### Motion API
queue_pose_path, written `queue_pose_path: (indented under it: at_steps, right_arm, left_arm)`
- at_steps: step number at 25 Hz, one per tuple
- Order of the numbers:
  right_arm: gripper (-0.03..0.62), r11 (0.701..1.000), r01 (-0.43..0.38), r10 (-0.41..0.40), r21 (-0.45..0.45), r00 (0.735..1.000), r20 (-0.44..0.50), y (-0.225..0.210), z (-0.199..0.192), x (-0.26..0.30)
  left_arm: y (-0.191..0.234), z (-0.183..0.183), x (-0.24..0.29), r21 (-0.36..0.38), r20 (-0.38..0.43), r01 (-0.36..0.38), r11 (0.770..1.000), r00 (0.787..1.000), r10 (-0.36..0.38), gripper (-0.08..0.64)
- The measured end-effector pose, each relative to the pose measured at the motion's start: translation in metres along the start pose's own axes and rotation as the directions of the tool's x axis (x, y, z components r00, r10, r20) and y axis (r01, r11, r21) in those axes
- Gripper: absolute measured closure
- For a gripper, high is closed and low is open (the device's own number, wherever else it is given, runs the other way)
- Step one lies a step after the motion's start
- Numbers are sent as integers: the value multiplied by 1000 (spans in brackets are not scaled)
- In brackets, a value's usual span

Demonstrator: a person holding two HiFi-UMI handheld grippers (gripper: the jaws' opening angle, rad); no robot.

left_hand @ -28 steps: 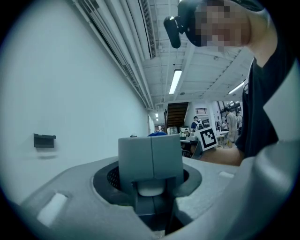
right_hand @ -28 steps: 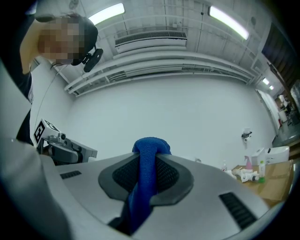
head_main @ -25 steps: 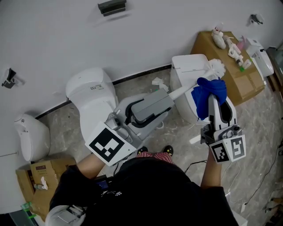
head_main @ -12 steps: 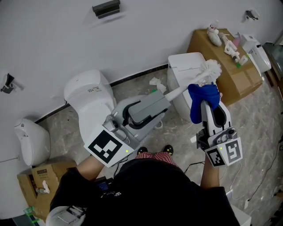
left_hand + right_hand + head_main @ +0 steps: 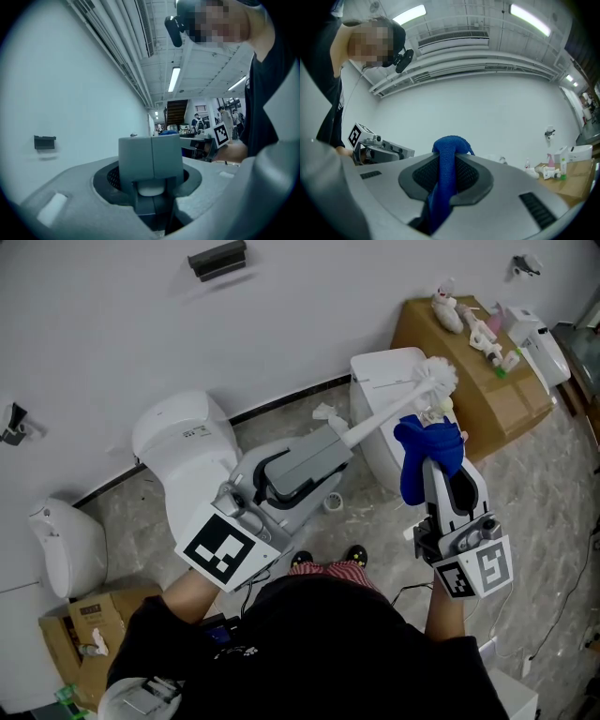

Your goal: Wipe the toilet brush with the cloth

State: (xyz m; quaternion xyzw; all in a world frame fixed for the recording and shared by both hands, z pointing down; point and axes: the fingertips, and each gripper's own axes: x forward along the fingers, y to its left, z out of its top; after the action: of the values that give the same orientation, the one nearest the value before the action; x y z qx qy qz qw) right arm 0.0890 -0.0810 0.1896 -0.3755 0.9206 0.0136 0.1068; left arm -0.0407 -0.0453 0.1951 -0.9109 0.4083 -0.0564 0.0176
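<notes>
In the head view a white toilet brush points up and to the right, its bristle head over a white toilet tank. My left gripper is shut on the lower end of the brush's handle. The left gripper view shows the grey pads closed over that white handle end. My right gripper is shut on a bunched blue cloth, also blue cloth between the jaws in the right gripper view. The cloth sits just under the handle, close below the bristle head; contact is unclear.
A white toilet stands at left, a smaller white one further left, and the white tank under the brush. A cardboard box with bottles is at the upper right, another box at the lower left. The white wall carries a dark bracket.
My right gripper with the blue cloth has drawn slightly back from the bristle head along the handle. The left gripper keeps its hold and place. The head view has shifted a little.
</notes>
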Motion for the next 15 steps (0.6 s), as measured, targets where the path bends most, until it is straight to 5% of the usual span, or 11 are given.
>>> queue_pose_path:
  at_steps: [15]
  right_arm:
    - [524,999,39,-39,-17,999,-2,5,7,-13]
  left_arm:
    - [-5,3,6,1,8,67,998,998,-67,390]
